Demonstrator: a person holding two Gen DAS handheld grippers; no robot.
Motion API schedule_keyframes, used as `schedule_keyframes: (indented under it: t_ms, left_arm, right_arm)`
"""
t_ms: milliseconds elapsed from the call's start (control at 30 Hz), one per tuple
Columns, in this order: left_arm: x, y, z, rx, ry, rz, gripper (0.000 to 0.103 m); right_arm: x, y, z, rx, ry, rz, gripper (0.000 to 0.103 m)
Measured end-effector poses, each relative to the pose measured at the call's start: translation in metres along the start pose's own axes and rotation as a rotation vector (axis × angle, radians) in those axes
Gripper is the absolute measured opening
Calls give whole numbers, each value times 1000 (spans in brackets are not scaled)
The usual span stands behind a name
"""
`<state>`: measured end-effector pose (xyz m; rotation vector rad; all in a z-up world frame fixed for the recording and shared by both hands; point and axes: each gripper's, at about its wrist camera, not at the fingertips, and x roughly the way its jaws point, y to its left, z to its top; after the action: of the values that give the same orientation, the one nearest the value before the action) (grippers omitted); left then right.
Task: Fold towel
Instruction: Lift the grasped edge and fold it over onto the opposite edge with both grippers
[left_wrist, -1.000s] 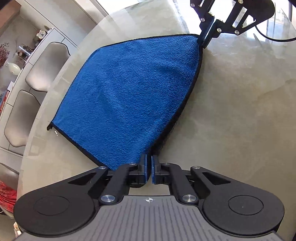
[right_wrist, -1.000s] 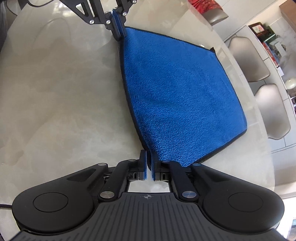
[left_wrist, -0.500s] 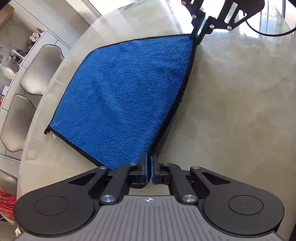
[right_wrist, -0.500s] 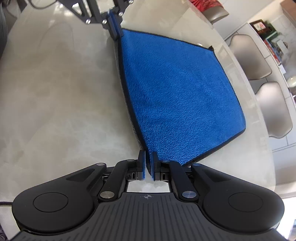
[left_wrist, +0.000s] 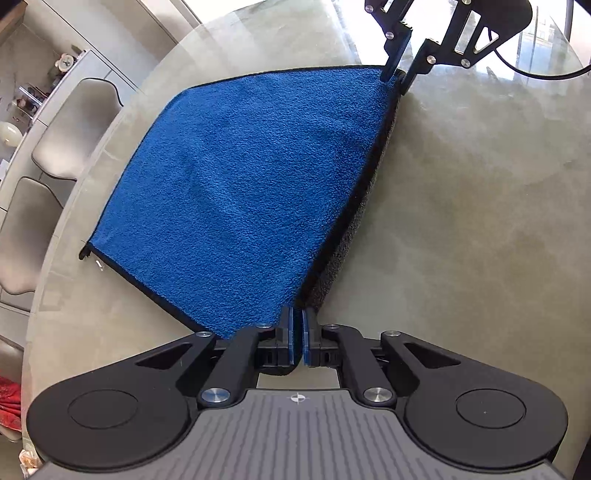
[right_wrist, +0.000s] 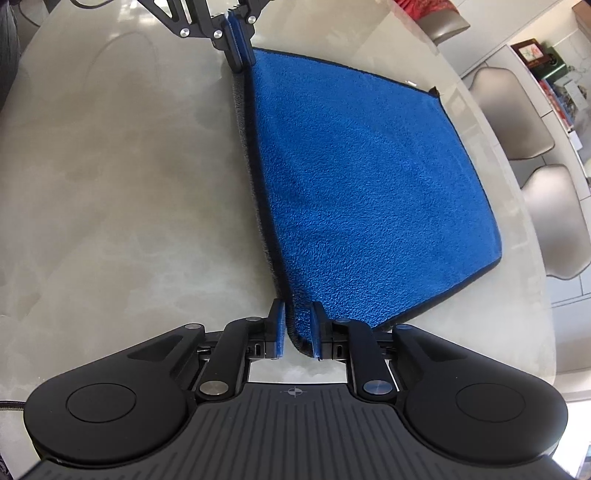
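The blue towel (left_wrist: 240, 184) is lying folded on the round tabletop (left_wrist: 461, 240), its far side reaching close to the curved tabletop edge that faces the grey chairs (left_wrist: 74, 122). A grey underside layer is showing along the near folded edge, slightly offset from the blue top layer. My left tool (left_wrist: 297, 332) is pinching one corner of that edge, fingers nearly together with only the thin cloth between them; in the right wrist view this tool (right_wrist: 238, 48) is reading the same way, blue pads pressed onto the corner. My right tool (right_wrist: 297, 332) is sitting at the other corner with its fingers spread apart, the towel corner lying loose between them and touching neither pad clearly. From the left wrist view, the right tool (left_wrist: 400, 74) is showing a visible gap over that corner. The rest of the tabletop toward the centre is showing as bare pale stone.
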<state>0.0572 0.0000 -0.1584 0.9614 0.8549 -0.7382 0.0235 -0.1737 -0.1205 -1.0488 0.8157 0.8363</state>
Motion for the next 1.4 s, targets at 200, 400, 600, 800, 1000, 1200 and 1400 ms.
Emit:
schedule_keyframes:
  t_ms: [200,400,600,800,1000,1200,1400]
  left_arm:
    - [-5,10,3,25,-2,8,2]
    - [-17,38,14,48,-25,54,2]
    - [-29,66,26,71,-47,101,3]
    - [-21,104,46,102,-56,165,3]
    - [0,141,62,92,-52,203,3]
    - [29,176,72,56,-36,203,3]
    - [59,210,77,8,-27,191,3]
  right_arm:
    - [-10,-2,1,3,-13,-21,4]
    - [-30,-28,5,42,-58,-82,4]
    - [-37,-63,18,36,-92,-172,4]
    - [-26,-104,30,32,-95,-228,4]
    - [4,-153,45,38,-77,-250,4]
    - [35,-189,57,51,-63,-250,4]
    - [68,-217,65,75,-45,-236,4]
